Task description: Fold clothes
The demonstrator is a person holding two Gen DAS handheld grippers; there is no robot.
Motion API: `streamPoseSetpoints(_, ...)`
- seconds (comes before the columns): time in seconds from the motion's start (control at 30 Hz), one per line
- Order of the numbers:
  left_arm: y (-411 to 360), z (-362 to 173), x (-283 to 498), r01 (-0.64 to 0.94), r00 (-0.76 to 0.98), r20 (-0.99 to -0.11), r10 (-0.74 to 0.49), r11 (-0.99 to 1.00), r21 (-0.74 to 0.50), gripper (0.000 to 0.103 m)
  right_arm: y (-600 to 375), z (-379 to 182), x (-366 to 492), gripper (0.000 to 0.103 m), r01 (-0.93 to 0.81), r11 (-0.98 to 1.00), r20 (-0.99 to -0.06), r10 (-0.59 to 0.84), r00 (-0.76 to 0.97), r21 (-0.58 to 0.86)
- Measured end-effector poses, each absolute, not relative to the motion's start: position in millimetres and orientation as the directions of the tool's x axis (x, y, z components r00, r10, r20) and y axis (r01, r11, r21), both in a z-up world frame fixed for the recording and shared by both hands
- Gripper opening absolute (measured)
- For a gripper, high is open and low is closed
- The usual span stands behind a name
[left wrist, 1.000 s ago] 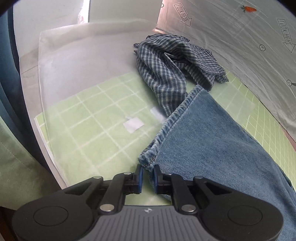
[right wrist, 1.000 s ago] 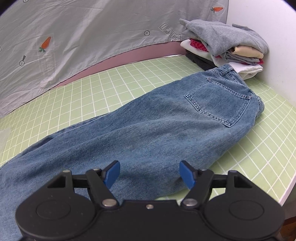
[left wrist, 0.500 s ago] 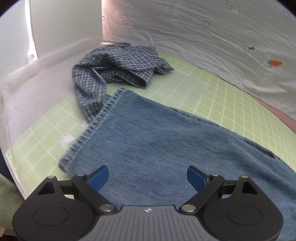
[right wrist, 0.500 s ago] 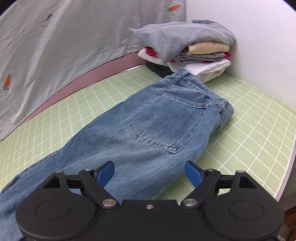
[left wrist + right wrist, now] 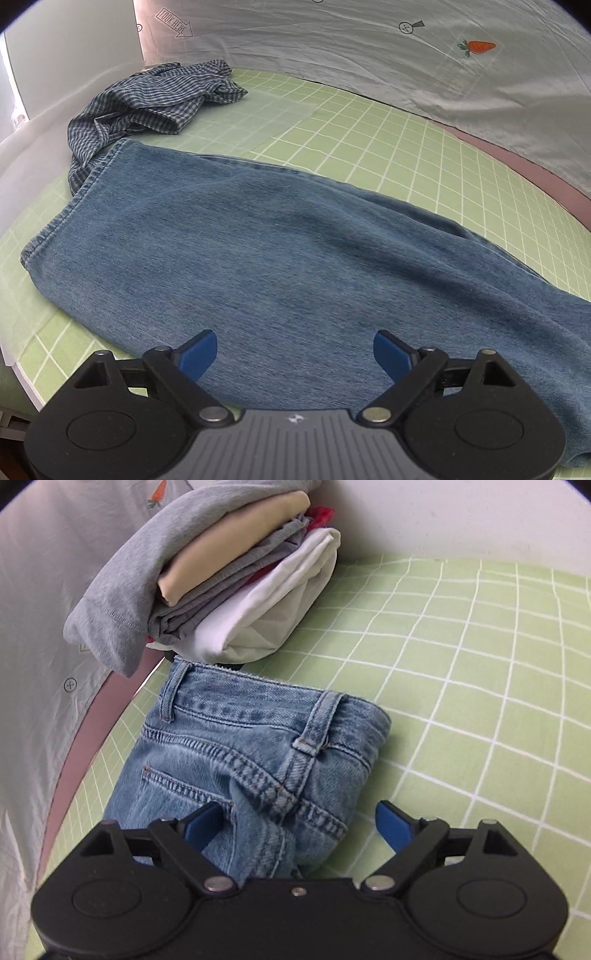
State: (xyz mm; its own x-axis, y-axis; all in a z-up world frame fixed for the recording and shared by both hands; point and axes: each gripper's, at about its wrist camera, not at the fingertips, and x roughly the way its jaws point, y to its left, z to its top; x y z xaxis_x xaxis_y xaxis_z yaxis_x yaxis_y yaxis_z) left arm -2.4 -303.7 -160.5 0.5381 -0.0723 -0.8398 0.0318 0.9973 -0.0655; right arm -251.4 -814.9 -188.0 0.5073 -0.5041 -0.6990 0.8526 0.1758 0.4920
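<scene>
On my left wrist view, the left gripper point(image 5: 294, 350) hangs over the leg of the blue denim jeans point(image 5: 280, 266) with its jaws spread wide and nothing between them. The jeans lie flat along the green grid-patterned worktop point(image 5: 388, 147), the hem end out at 10 o'clock and the rest running off toward 4 o'clock. A crumpled blue-and-white checked shirt point(image 5: 155, 99) sits at 11 o'clock, its lower edge touching the jeans' hem. A grey printed sheet with a small orange carrot point(image 5: 369, 59) hangs behind the worktop from 12 to 3 o'clock.

On my right wrist view, the right gripper point(image 5: 299, 825) is over the waistband end of the jeans point(image 5: 258, 753), jaws wide, holding nothing; the belt loops and part of a back pocket lie just ahead at 12 o'clock. A stack of folded clothes, grey, beige, red and white, point(image 5: 229, 576) stands at 11 o'clock, just beside the waistband, against the white wall point(image 5: 461, 513).
</scene>
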Motion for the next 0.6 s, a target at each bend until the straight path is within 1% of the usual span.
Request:
streamPoseSetpoints(0.03, -310, -159, -5, 0.037, 0.538, -0.839, -0.075, 0.997, -0.065, 0.092, -818, -189, -251, 0.048, 0.839, 0.195, -0.688, -0.494, 0.531, 0.507)
streamPoseSetpoints(0.07, -317, -158, -7, 0.044, 0.539, -0.839, -0.075, 0.997, -0.061, 0.092, -820, -187, -251, 0.042, 0.834, 0.204, -0.686, -0.487, 0.540, 0.512)
streamPoseSetpoints(0.1, -324, -157, -9, 0.052, 0.540, -0.838, -0.073, 0.997, -0.054, 0.092, -821, -182, -254, 0.026, 0.824, 0.204, -0.674, -0.489, 0.553, 0.528)
streamPoseSetpoints(0.17, -336, -155, -12, 0.071, 0.547, -0.834, -0.067, 0.997, -0.034, 0.092, -823, -166, -270, 0.024, 0.790, 0.200, -0.630, -0.504, 0.590, 0.579)
streamPoseSetpoints(0.2, -341, -154, -13, 0.081, 0.551, -0.832, -0.065, 0.996, -0.025, 0.092, -821, -155, -280, 0.023, 0.783, 0.218, -0.607, -0.524, 0.597, 0.583)
streamPoseSetpoints(0.23, -344, -153, -14, 0.089, 0.554, -0.830, -0.062, 0.996, -0.015, 0.092, -818, -144, -288, 0.023, 0.790, 0.244, -0.593, -0.547, 0.591, 0.563)
streamPoseSetpoints(0.3, -350, -153, -16, 0.097, 0.554, -0.831, -0.053, 0.995, 0.001, 0.092, -816, -139, -296, 0.023, 0.846, 0.299, -0.616, -0.584, 0.529, 0.442)
streamPoseSetpoints(0.37, -352, -156, -17, 0.098, 0.549, -0.835, -0.051, 0.995, 0.004, 0.092, -814, -140, -293, 0.027, 0.896, 0.327, -0.650, -0.618, 0.443, 0.300)
streamPoseSetpoints(0.4, -352, -157, -16, 0.099, 0.543, -0.838, -0.049, 0.995, 0.006, 0.092, -814, -141, -291, 0.034, 0.914, 0.335, -0.662, -0.635, 0.398, 0.229)
streamPoseSetpoints(0.43, -352, -159, -16, 0.096, 0.539, -0.841, -0.043, 0.995, 0.010, 0.092, -813, -141, -288, 0.049, 0.927, 0.341, -0.671, -0.652, 0.353, 0.156)
streamPoseSetpoints(0.47, -352, -160, -16, 0.090, 0.537, -0.843, -0.036, 0.996, 0.015, 0.092, -812, -142, -286, 0.057, 0.935, 0.346, -0.677, -0.669, 0.307, 0.083)
streamPoseSetpoints(0.5, -352, -162, -16, 0.085, 0.535, -0.844, -0.028, 0.996, 0.020, 0.092, -811, -143, -283, 0.073, 0.938, 0.348, -0.679, -0.687, 0.261, 0.009)
streamPoseSetpoints(0.53, -351, -163, -15, 0.079, 0.532, -0.847, -0.022, 0.997, 0.024, 0.092, -806, -139, -277, 0.084, 0.932, 0.358, -0.658, -0.715, 0.236, -0.055)
streamPoseSetpoints(0.6, -349, -167, -13, 0.070, 0.524, -0.852, -0.012, 0.997, 0.028, 0.092, -789, -126, -259, 0.087, 0.907, 0.387, -0.575, -0.785, 0.230, -0.165)
